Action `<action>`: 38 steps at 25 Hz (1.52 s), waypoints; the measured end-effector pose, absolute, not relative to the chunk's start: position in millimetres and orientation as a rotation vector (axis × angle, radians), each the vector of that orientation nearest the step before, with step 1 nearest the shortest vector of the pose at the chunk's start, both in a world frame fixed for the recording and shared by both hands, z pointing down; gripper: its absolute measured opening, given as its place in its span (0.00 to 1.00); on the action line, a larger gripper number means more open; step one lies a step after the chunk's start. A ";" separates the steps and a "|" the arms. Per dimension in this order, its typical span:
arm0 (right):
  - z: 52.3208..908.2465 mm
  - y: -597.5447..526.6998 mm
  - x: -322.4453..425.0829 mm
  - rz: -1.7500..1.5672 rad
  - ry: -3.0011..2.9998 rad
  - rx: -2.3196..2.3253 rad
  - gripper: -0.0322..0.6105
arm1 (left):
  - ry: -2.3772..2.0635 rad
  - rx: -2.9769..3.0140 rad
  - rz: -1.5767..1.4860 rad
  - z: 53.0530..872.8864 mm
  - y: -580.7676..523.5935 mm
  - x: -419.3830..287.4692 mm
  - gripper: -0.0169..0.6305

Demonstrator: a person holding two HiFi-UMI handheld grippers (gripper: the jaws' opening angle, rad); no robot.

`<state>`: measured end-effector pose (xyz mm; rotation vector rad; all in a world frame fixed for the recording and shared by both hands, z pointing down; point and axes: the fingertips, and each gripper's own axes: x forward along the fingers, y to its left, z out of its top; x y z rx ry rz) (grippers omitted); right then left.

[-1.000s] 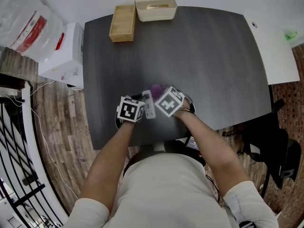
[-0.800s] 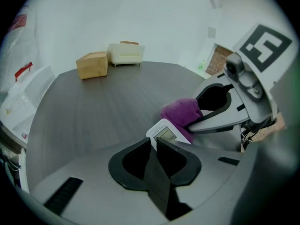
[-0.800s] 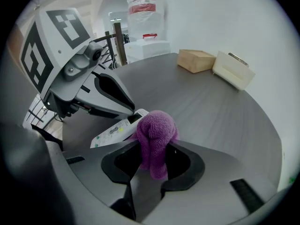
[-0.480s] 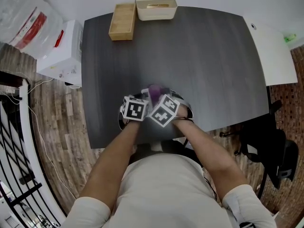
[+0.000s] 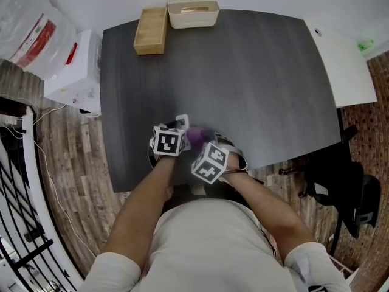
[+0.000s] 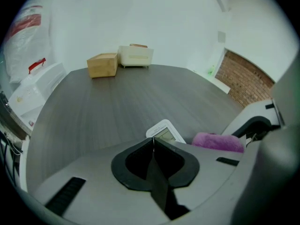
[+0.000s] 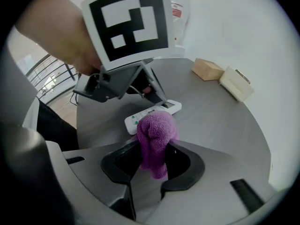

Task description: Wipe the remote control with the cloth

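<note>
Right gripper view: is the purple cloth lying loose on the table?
No, the purple cloth is pinched in the jaws of the right gripper, not loose on the table.

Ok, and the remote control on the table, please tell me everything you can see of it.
The remote control is a slim white plastic bar with a small pale display at one end and green buttons toward the other. It lies flat, face up, on the dark table near the person's edge. The left gripper, jaws shut, sets its tips at the display end. The purple cloth, clamped in the right gripper, hides its middle; whether it touches is unclear.
</note>
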<state>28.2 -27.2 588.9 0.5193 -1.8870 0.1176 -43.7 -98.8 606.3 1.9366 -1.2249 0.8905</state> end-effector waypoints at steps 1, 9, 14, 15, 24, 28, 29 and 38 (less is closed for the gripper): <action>588.6 -20.5 28.6 0.126 -1.892 0.509 0.26 | -1.225 1.935 0.884 606.3 -98.6 -43.8 0.05; 565.4 33.1 25.7 0.245 -2.051 0.286 0.26 | -1.211 1.944 0.862 606.8 -98.0 -43.6 0.05; 564.5 -14.2 48.4 0.369 -2.032 0.560 0.26 | -1.197 1.948 0.833 606.5 -98.4 -44.5 0.05; 571.1 -24.4 52.6 0.418 -2.010 0.618 0.26 | -1.194 1.949 0.819 606.5 -98.4 -45.0 0.05; 597.1 -42.3 43.8 0.731 -1.999 0.734 0.26 | -1.095 1.922 0.590 607.5 -80.2 -43.3 0.05; 587.7 -41.1 28.3 0.870 -2.086 0.721 0.26 | -1.081 1.900 0.489 608.9 -71.5 -38.0 0.05; 585.2 -40.1 23.6 0.919 -2.116 0.725 0.26 | -1.071 1.894 0.473 608.7 -70.8 -36.4 0.04; 578.8 -37.2 5.7 0.815 -2.155 0.666 0.26 | -0.927 1.769 0.104 594.8 -58.8 -45.8 0.04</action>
